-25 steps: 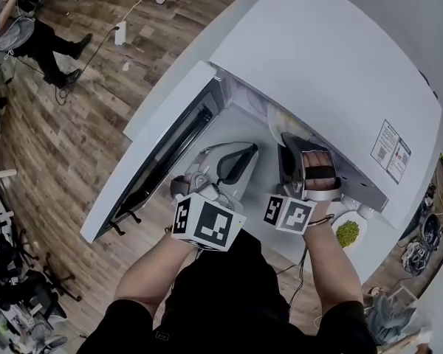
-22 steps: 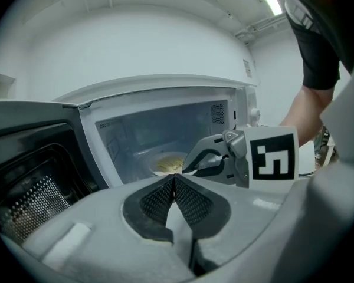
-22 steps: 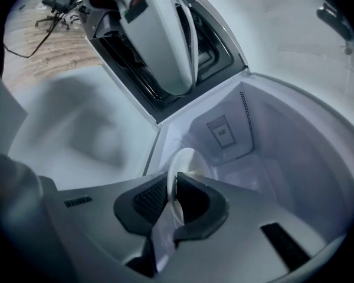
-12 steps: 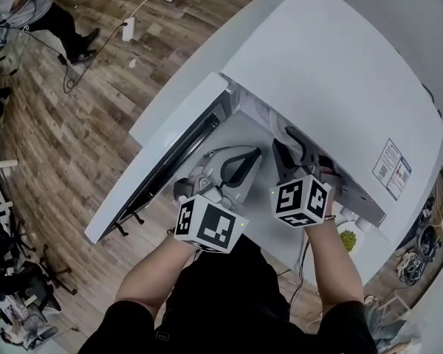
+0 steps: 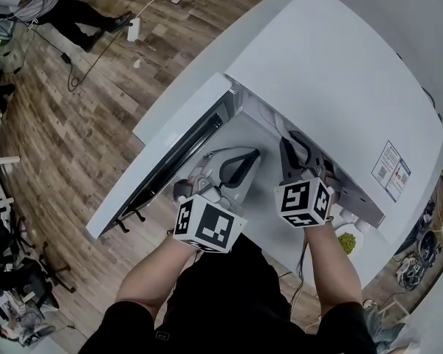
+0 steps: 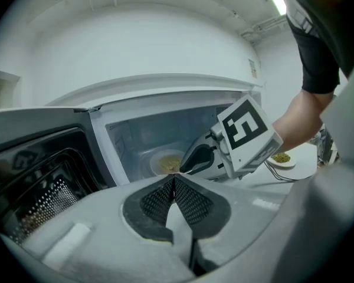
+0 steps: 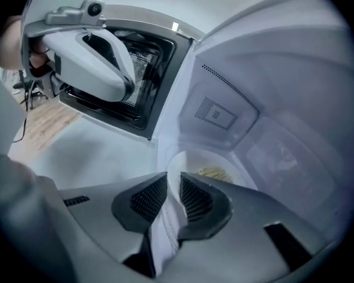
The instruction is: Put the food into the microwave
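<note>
Ceramic-looking, so stiff, breakable and best pinched at its rim, the plate [image 7: 189, 161] of food [image 7: 214, 173] sits in the microwave [image 7: 224, 117] at twelve o'clock of the right gripper [image 7: 172, 184], whose narrow empty jaws are closing; the left gripper [image 6: 174, 180] is pinched empty.

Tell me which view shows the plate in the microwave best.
The right gripper view: the plate lies close, rim and yellow food plain. The left gripper view shows it farther off, partly covered. In the head view the microwave top hides most or all of it.
</note>
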Tool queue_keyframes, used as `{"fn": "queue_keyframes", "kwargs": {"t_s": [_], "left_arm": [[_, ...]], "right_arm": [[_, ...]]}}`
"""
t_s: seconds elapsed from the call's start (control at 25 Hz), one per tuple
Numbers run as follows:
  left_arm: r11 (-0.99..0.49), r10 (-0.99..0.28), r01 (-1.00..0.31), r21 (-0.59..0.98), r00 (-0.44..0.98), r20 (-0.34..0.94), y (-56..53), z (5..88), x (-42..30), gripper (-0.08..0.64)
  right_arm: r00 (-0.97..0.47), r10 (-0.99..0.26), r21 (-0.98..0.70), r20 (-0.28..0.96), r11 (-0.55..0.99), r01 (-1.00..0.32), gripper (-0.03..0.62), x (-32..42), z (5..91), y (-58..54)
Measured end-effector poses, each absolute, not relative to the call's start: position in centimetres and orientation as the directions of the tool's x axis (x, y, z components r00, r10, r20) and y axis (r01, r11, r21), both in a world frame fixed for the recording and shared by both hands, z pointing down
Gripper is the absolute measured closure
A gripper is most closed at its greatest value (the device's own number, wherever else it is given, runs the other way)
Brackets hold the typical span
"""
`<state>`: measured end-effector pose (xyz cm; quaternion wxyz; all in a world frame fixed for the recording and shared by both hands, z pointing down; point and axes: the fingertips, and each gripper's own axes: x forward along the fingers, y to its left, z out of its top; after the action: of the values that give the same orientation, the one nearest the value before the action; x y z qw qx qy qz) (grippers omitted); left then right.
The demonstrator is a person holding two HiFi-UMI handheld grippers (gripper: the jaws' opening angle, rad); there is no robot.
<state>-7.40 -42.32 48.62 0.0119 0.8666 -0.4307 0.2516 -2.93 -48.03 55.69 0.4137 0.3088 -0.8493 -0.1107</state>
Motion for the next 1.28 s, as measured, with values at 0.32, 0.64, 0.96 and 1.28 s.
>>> {"fn": "queue_keyframes", "kwargs": {"t_s": [0.32, 0.64, 0.96, 1.28], "left_arm": [[-0.637, -0.739, -0.742, -0.207, 0.512, 0.438, -41.2, 48.1, -6.7, 0.552], [-0.64, -0.746, -0.738, -0.213, 0.531, 0.403, -37.5, 44.5, -7.1, 0.552], [-0.653, -0.75, -0.721, -0.234, 0.571, 0.333, -30.3, 39.0, -6.4, 0.552], [-0.672, -0.738, -0.699, -0.244, 0.605, 0.299, -22.0, 34.8, -5.7, 0.552]], "right_arm": [[-0.477, -0.628, 0.349, 0.615, 0.759, -0.55, 0.463, -2.1, 55.4, -47.9], [-0.538, -0.659, 0.365, 0.525, 0.745, -0.558, 0.459, -3.0, 50.6, -42.8], [-0.556, -0.678, 0.43, 0.482, 0.735, -0.524, 0.477, -2.9, 44.0, -34.1], [-0.562, -0.71, 0.426, 0.424, 0.704, -0.569, 0.518, -0.8, 37.9, -25.0]]}}
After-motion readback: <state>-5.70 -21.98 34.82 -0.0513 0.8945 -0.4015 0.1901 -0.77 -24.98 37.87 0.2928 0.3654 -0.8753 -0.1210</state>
